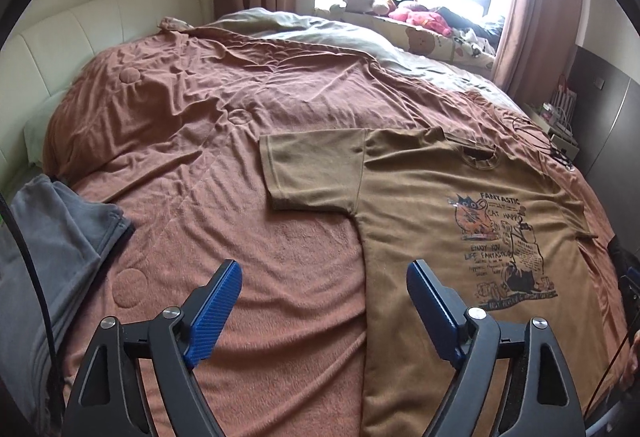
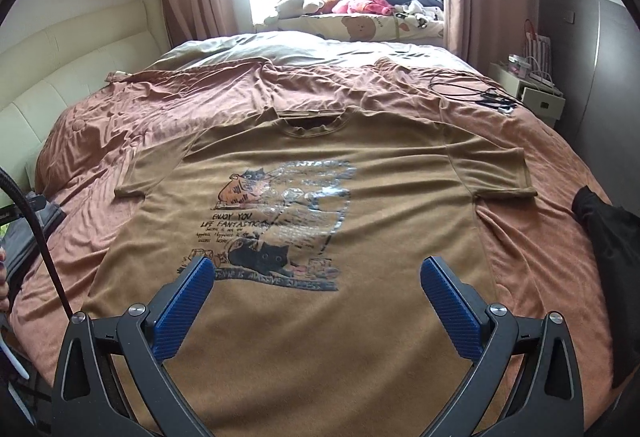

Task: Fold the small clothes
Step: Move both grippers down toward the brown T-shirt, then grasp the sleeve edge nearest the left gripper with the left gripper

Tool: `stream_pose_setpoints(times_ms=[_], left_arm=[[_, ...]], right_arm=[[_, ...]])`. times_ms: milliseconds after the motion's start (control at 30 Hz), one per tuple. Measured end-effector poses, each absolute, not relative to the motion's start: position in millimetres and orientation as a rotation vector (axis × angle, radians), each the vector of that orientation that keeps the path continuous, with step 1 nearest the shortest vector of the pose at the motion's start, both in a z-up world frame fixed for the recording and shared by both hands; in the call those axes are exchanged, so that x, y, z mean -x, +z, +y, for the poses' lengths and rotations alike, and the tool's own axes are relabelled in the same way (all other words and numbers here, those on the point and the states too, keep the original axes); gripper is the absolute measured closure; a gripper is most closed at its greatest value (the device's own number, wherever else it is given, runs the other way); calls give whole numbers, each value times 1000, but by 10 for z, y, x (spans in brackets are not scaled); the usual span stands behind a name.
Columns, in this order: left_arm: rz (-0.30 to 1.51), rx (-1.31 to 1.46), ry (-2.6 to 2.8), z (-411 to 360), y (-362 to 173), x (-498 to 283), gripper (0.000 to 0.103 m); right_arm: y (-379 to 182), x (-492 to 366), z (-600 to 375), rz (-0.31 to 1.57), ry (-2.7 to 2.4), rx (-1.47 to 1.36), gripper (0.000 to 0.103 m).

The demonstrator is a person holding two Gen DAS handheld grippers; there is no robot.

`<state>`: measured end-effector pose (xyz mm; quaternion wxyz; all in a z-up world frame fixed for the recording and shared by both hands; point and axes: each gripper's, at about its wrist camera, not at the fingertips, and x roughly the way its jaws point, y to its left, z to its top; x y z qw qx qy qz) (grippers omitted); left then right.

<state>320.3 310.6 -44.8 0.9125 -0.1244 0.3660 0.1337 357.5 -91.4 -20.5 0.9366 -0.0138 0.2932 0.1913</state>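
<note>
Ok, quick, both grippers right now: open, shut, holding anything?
Left gripper: open, holding nothing, above the brown T-shirt's side edge.
Right gripper: open, holding nothing, above the T-shirt's lower front.

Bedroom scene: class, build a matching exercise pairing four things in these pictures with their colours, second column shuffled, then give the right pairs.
Things:
1. T-shirt lying flat on the bed
2. Bedspread
3. Pads on the left gripper's fingers
4. Headboard

Colours:
A. blue
B. cream
C. mustard brown, with a cat print
D. rust orange

Pairs: 1-C, 2-D, 3-A, 4-B
</note>
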Motion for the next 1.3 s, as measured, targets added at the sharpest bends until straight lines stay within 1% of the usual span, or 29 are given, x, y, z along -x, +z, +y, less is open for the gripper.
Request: stream_pose_setpoints(times_ms=[133, 167, 233, 300, 367, 533, 600, 667, 733, 767, 800, 833, 900, 1133, 1300], left_arm=[[774, 275, 277, 3257, -541, -3485, 30], [777, 280, 281, 3295, -561, -3552, 34], [782, 301, 286, 3388, -602, -3681, 38], [794, 321, 295, 3484, -644, -3808, 44], [802, 335, 294, 3561, -681, -3928, 46], [839, 387, 316, 3796, -818, -4199, 57], [851, 430, 326, 3915, -891, -4284, 63], [859, 473, 333, 4023, -970, -4359, 64], [877, 497, 347, 4108, -1054, -4434, 70], [889, 506, 350, 4145, -1099, -4472, 75], [902, 517, 356, 4174, -1148, -4509, 78], [914, 529, 363, 4197, -1199, -4539, 78], [937, 550, 373, 4239, -1296, -4585, 80], [992, 570, 415, 4298, -1546, -4704, 81], [1028, 531, 436, 4277, -1643, -4792, 81]], right_arm=[[-220, -3772, -795, 586, 416, 48, 0], [-229, -3805, -762, 578, 426, 50, 1], [-251, -3884, -694, 576, 444, 58, 7], [-284, -3973, -640, 586, 455, 62, 15], [-293, -4058, -604, 600, 469, 55, 20], [-290, -4265, -524, 617, 486, 39, 22], [-290, -4338, -478, 618, 488, 44, 27], [-296, -4395, -443, 616, 497, 39, 27], [-314, -4423, -419, 615, 500, 31, 27], [-334, -4448, -410, 616, 502, 30, 27], [-353, -4464, -396, 620, 505, 31, 29], [-371, -4488, -375, 627, 505, 34, 31], [-401, -4539, -332, 644, 516, 45, 39], [-445, -4645, -353, 667, 521, 11, 39], [-502, -4689, -401, 687, 505, -8, 39]])
